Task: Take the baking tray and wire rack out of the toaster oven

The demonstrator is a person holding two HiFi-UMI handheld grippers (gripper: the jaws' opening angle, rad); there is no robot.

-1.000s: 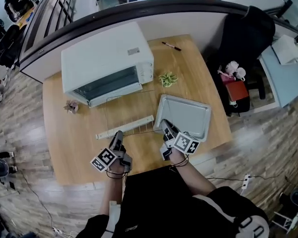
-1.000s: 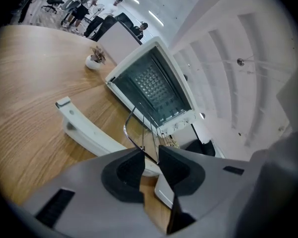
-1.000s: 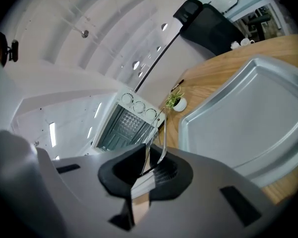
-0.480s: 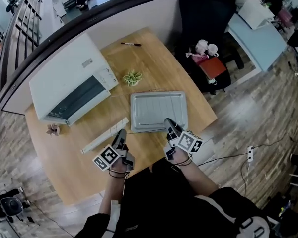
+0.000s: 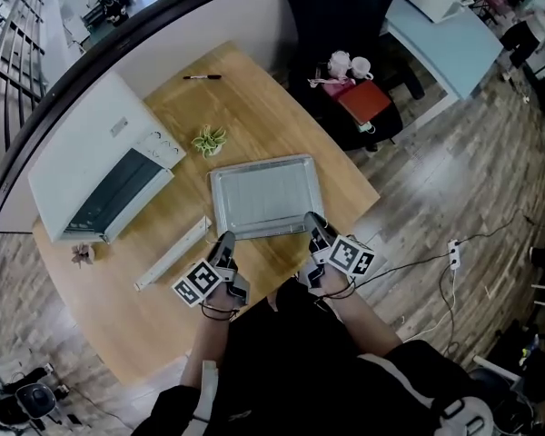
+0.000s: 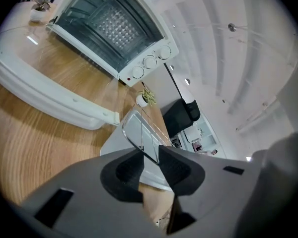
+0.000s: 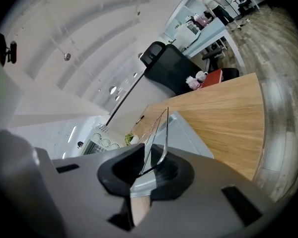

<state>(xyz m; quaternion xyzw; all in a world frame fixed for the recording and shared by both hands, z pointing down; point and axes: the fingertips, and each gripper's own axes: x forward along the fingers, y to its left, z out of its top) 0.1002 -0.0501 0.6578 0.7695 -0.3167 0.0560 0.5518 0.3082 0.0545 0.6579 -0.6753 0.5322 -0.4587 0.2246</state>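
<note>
Carrying the thin silver wire rack (image 5: 265,196) by its near edge, two-handed. Clenched on the rim wire with the left gripper (image 5: 225,241), and clenched on it likewise with the right gripper (image 5: 312,219), one at each near corner. Stretching straight out ahead of both grippers, over the grey rectangular metal baking tray (image 5: 214,209) on the light wooden table (image 5: 263,107). Far off to the left gripper's left, the white toaster oven (image 5: 91,171), with its door (image 5: 168,257) dropped open just beside that gripper. Beyond the tray, a small green potted plant (image 5: 209,139); further still, a black marker (image 5: 203,77).
</note>
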